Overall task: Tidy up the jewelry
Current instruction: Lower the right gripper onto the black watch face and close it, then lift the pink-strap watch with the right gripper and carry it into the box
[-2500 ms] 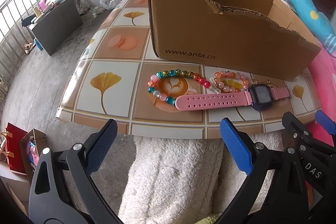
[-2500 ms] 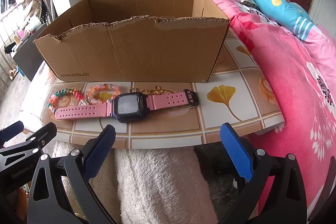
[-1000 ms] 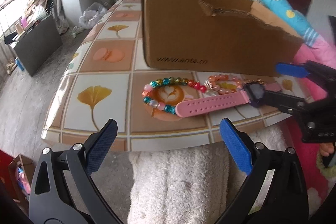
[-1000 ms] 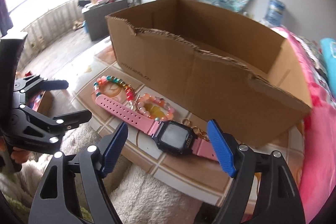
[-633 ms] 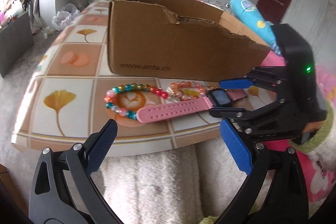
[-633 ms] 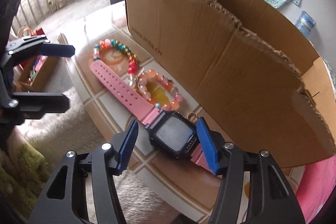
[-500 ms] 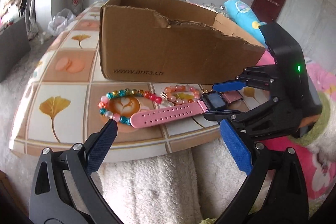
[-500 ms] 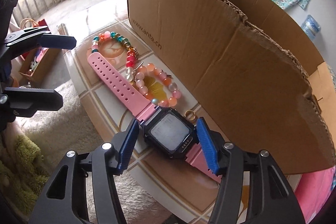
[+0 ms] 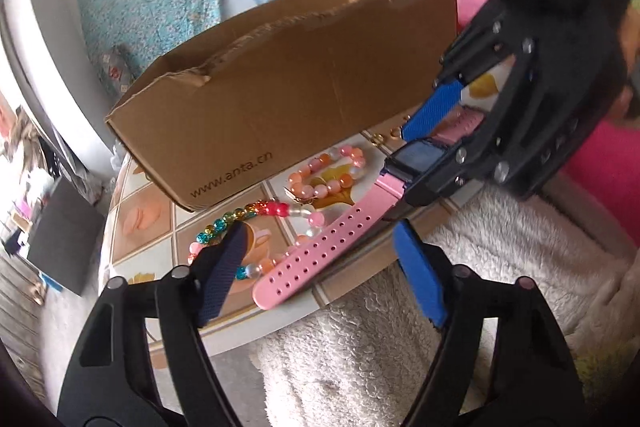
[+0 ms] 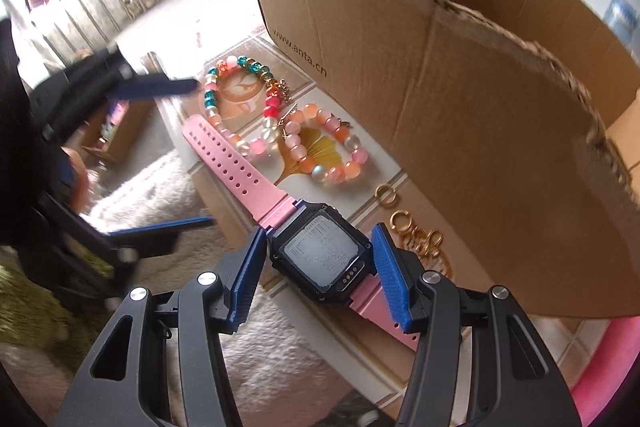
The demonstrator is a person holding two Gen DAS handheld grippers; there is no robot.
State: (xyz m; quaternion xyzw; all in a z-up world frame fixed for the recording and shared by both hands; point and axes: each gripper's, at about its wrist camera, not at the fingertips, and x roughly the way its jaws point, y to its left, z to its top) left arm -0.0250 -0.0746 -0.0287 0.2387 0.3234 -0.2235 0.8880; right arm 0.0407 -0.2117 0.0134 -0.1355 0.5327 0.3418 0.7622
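Watch (image 10: pixel 320 257) | pink holed strap | dark square case, grey screen

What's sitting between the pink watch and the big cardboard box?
In the right wrist view, a peach bead bracelet and small gold rings lie between watch and box.

You have a watch (image 10: pixel 320 253) with a glossy glass face and a smooth matt pink rubbery strap, glossy translucent bead bracelets (image 10: pixel 326 147) at its 11 o'clock, shiny gold metal rings (image 10: pixel 404 223), a matt rough-torn corrugated cardboard box (image 10: pixel 460 75), a glossy tile-print tabletop (image 9: pixel 140 223) and fluffy white cloth (image 9: pixel 460 239).
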